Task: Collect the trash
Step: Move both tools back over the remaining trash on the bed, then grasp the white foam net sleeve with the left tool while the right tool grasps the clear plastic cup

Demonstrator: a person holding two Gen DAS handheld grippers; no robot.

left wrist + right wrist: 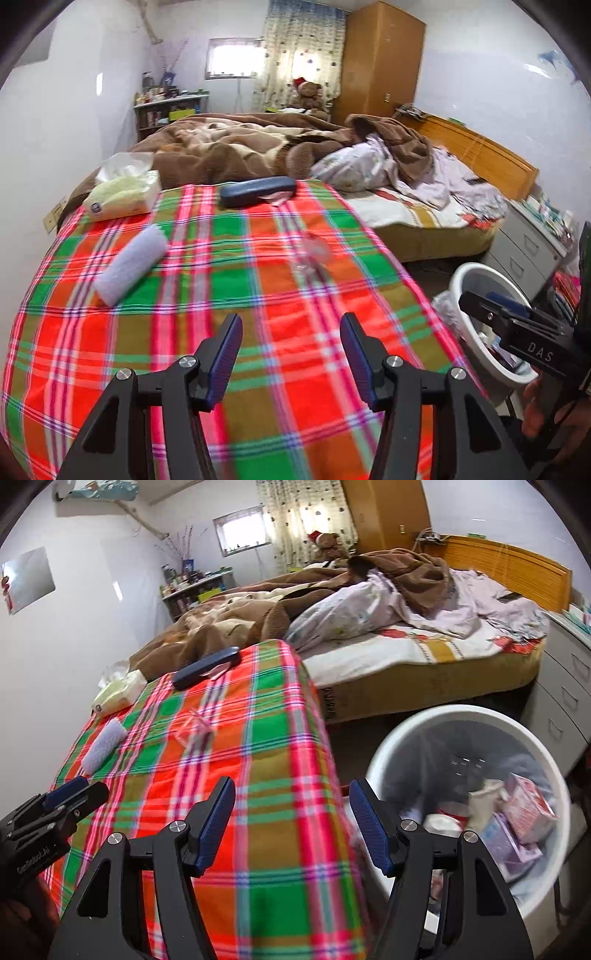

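A table under a red, green and orange plaid cloth (314,369) fills the left wrist view. On it lie a roll of white bubble wrap (129,266), a crumpled clear plastic wrapper (314,254), a tissue pack (122,195) and a dark blue case (258,190). My left gripper (291,325) hovers open over the cloth's near part with nothing between its fingers. My right gripper (291,790) is open and empty, straddling the table's right edge beside a white bin (461,709) holding cartons and wrappers. The clear wrapper (195,731) and bubble wrap (103,746) lie farther back.
The bin (456,295) stands on the floor right of the table. An unmade bed (406,206) with a brown blanket lies behind. Grey drawers (569,686) stand at the far right. The other gripper shows in each view: right gripper (491,304), left gripper (74,790).
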